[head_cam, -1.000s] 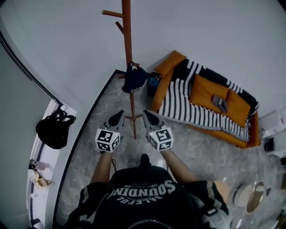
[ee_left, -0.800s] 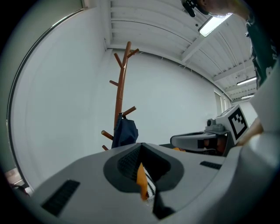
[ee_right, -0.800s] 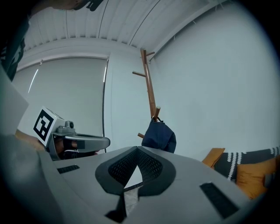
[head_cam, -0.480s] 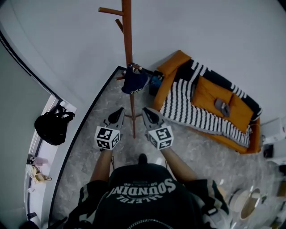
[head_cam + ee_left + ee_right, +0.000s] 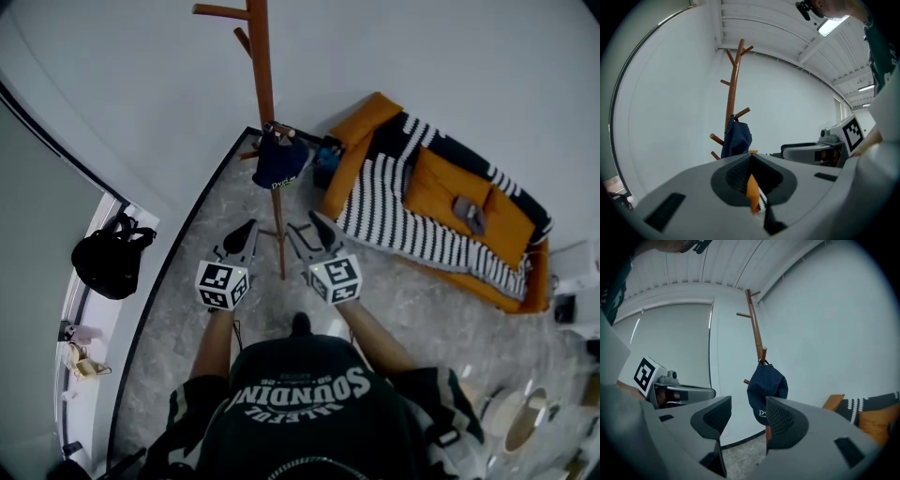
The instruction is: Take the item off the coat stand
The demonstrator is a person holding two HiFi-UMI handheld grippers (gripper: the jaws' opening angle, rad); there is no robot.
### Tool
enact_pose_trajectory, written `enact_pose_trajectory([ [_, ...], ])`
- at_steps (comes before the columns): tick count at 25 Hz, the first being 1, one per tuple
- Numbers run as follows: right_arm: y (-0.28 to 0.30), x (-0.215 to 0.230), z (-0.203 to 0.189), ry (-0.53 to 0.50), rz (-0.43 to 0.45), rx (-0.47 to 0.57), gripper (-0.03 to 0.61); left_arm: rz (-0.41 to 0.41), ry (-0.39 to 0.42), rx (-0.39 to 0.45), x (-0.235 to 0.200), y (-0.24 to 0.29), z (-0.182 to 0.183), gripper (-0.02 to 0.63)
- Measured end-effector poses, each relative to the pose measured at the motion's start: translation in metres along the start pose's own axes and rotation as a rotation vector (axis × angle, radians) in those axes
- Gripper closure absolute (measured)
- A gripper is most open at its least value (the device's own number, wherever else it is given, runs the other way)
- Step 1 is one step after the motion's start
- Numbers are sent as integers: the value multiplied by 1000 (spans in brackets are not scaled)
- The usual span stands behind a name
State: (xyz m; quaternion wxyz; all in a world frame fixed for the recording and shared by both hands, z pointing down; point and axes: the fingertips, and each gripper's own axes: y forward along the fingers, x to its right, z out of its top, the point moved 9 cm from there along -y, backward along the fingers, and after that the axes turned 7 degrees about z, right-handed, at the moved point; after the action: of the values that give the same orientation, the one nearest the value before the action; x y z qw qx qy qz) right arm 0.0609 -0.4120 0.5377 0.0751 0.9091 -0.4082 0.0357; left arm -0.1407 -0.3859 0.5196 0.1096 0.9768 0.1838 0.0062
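Hanging on the coat stand point(image 5: 265, 112), the navy cap point(image 5: 280, 167) looks soft, light, pinchable at its crown; right gripper point(image 5: 311, 226) opening empty, left gripper point(image 5: 247, 229) closed empty.

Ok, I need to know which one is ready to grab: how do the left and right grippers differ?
The left gripper has its jaws together; the right gripper has them apart and opening. The right gripper frames the navy cap in its gap; the left gripper has it up and left of its jaws. Both are empty and short of the coat stand.
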Motion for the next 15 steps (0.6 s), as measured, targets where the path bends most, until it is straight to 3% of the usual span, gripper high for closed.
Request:
enact_pose_trajectory([
  [15,62,43,10,95,-14,-28,305,64,-13,-38,-19,-15,-11,614],
])
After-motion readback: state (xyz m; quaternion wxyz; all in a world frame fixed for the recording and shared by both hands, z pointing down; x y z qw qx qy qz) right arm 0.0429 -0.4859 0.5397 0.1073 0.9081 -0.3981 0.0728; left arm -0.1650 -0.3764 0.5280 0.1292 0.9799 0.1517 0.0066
